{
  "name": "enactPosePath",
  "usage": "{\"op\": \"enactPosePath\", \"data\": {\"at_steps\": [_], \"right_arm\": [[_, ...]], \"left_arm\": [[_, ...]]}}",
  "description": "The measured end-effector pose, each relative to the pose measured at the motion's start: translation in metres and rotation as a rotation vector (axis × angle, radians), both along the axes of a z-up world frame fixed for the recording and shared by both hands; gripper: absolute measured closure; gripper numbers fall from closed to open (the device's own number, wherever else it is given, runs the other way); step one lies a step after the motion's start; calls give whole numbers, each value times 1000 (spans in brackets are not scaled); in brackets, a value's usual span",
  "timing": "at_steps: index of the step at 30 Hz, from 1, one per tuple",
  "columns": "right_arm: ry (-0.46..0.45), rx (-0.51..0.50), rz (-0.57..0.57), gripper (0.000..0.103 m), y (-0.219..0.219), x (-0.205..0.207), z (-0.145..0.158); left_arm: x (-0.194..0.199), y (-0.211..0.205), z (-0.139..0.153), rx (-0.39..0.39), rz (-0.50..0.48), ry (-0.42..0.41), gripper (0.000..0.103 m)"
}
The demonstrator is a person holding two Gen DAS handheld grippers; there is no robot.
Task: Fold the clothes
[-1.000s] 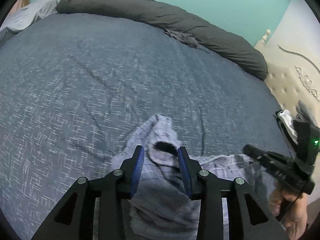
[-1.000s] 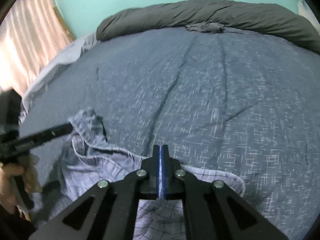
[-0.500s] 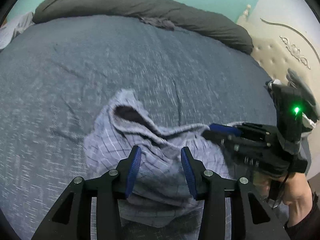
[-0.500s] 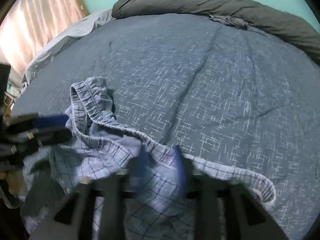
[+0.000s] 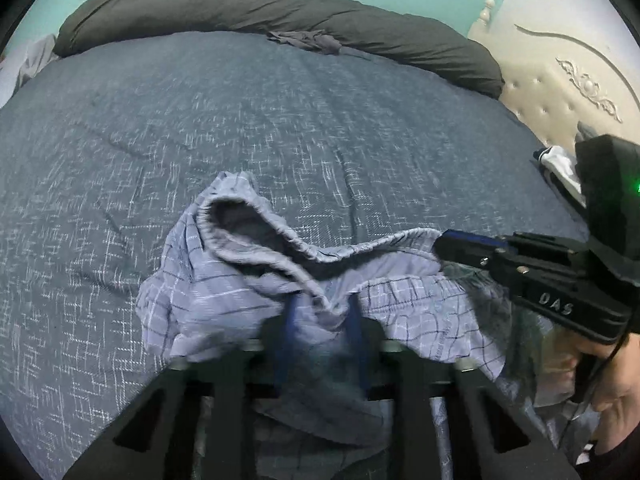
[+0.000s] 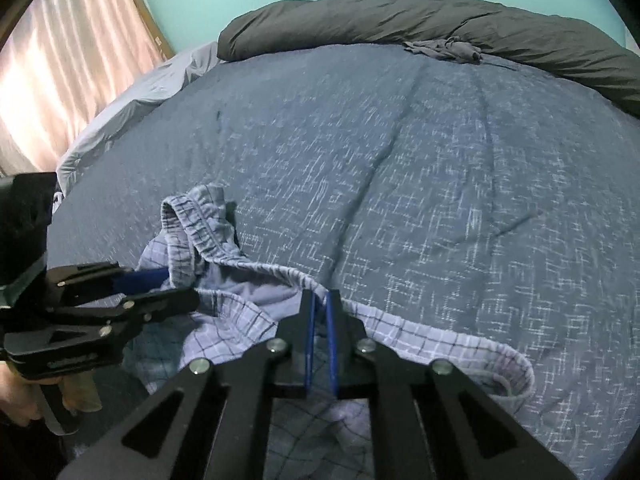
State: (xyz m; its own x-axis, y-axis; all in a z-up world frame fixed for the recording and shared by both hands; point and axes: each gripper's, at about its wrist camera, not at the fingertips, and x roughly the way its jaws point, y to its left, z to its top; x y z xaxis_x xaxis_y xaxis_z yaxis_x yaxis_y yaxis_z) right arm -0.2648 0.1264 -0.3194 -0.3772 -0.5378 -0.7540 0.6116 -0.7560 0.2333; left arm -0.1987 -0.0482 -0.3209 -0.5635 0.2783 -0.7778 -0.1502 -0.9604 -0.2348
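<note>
left gripper has slid onto the shorts, jaws just closing, waistband between them | right gripper nearly closed, pinching waistband | shorts bunched on bed

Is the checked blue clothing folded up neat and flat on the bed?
No, the checked blue garment lies crumpled on the bed cover, with its waistband bunched up in a loop.
</note>
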Motion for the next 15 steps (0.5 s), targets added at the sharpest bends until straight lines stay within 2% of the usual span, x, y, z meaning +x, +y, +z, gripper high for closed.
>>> {"op": "enactPosePath", "data": {"at_steps": [2, 3, 10, 15], "right_arm": [[0, -17, -26, 99, 8, -2, 3], [0, -28, -41, 102, 13, -3, 4], [-19, -149, -175, 103, 60, -6, 31], [-43, -144, -209, 101, 67, -7, 23]], "left_arm": [[-2, -3, 4, -5, 1, 18, 92], [-2, -5, 8, -2, 6, 33, 93], [7, -36, 47, 29, 55, 147, 93], [16, -37, 54, 38, 50, 167, 93]]}}
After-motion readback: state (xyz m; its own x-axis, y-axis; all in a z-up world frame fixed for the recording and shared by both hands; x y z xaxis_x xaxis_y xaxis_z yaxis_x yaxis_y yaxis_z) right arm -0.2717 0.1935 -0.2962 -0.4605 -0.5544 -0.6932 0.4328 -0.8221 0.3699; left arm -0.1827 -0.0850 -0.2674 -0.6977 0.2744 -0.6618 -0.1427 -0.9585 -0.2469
